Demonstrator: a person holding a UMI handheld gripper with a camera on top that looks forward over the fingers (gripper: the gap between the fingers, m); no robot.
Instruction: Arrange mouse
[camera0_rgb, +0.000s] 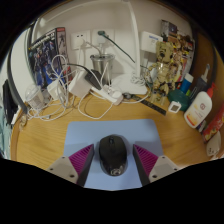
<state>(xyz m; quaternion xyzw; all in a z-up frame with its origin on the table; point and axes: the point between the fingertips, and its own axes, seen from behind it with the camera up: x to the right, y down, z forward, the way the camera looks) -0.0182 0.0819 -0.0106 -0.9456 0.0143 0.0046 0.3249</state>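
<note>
A black computer mouse (111, 154) lies on a light blue mouse pad (100, 133) on the wooden desk. My gripper (112, 162) is open, with the mouse standing between its two fingers. The pink pads (76, 160) sit at either side of the mouse, with a narrow gap at each side. The mouse rests on the pad on its own.
Beyond the pad lie white cables and chargers (85, 88), a power strip (128, 97) and a metal mesh cup (101, 66). A poster (46, 52) stands at the back left, a model robot figure (168, 55) at the back right, small containers (198, 106) at the right.
</note>
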